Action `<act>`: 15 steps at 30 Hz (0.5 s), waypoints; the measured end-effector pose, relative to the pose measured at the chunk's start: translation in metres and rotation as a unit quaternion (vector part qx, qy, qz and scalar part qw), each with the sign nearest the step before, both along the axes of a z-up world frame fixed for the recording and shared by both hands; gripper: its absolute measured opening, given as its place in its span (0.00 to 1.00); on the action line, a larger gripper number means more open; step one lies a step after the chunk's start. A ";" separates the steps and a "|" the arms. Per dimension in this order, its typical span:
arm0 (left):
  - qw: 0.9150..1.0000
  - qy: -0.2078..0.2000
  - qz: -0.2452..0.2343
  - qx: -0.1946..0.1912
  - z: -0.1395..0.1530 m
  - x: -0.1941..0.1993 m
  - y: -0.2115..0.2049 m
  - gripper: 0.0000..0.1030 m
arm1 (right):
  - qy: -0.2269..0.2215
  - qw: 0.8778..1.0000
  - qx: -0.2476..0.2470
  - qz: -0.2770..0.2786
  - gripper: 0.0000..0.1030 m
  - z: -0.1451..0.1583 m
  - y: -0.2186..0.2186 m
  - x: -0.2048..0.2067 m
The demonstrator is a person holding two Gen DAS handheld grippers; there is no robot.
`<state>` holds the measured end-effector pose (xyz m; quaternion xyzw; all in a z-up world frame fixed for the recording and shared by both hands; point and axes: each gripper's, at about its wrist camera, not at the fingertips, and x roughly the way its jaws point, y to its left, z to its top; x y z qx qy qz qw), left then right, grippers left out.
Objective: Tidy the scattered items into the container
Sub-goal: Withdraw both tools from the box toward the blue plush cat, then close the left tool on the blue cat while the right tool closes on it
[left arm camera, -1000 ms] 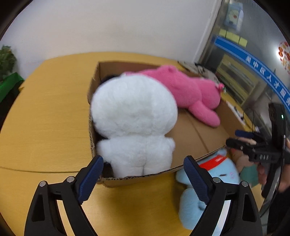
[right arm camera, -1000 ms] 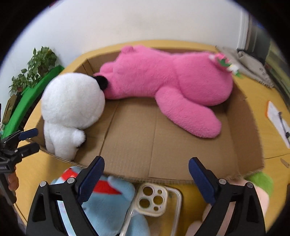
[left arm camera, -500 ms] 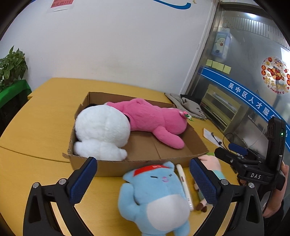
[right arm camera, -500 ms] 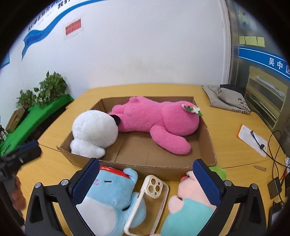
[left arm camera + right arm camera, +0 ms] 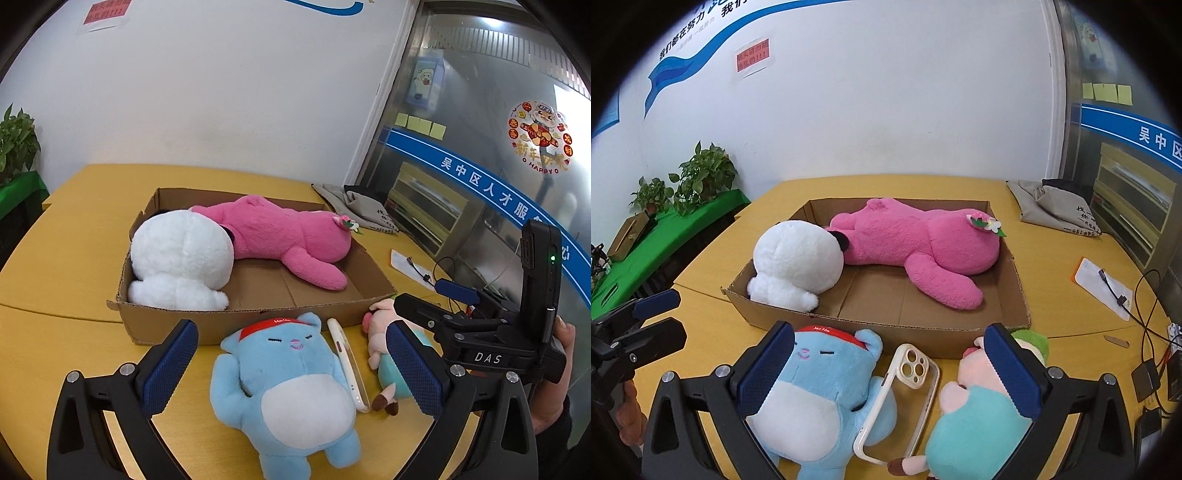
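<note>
**Two plush toys boxed, three items still outside the cardboard box**

The cardboard box (image 5: pixel 207 326) sits open on the yellow surface (image 5: pixel 66 258) and serves as the landmark; inside it, against its left wall, lies a white plush toy (image 5: pixel 181 258), and along its far wall a pink plush bear (image 5: pixel 280 236) lies on its side, its muzzle meeting the white toy.

Just in front of the box's near wall, on the surface, a blue plush cat (image 5: pixel 291 387) with a red cap lies on its back; beside it, toward the box's right corner, a cream phone case (image 5: pixel 349 365) stands on edge in the left wrist view; further right, a pink piglet plush in a teal outfit (image 5: pixel 380 332) lies near that corner.

The left hand-held gripper (image 5: pixel 291 373) has its jaws spread wide, having just finished opening, with nothing between the pads; it hangs above the blue cat, short of the box; the right hand-held gripper (image 5: pixel 890 367) is likewise spread wide and empty after opening, over the phone case (image 5: pixel 908 395) and between the cat (image 5: pixel 812 391) and the piglet (image 5: pixel 975 413).

Only the right wrist view shows the phone case's camera cut-outs and the piglet's green hat (image 5: pixel 1032 339), potted plants (image 5: pixel 701 177) on a green-covered bench left of the box, and chargers and cables (image 5: pixel 1145 376) right of it; only the left wrist view shows the right gripper from the side (image 5: pixel 436 306), held by a hand (image 5: pixel 561 354), right of the box's corner; both views show a grey cloth bag (image 5: pixel 1056 206) beyond the box's far right corner.
</note>
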<state>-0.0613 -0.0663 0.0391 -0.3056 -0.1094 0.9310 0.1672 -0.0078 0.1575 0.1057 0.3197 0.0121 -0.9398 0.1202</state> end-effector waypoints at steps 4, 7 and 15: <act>1.000 -0.007 -0.003 -0.002 -0.007 -0.002 -0.003 1.00 | 0.001 1.000 0.000 0.015 0.99 -0.003 -0.003 0.005; 1.000 -0.021 -0.004 0.007 -0.015 -0.004 -0.010 1.00 | -0.012 0.998 -0.010 0.058 0.99 -0.013 -0.004 0.015; 0.996 -0.079 -0.051 0.001 -0.058 -0.036 -0.008 1.00 | -0.085 0.981 -0.021 0.173 0.99 -0.084 -0.037 0.067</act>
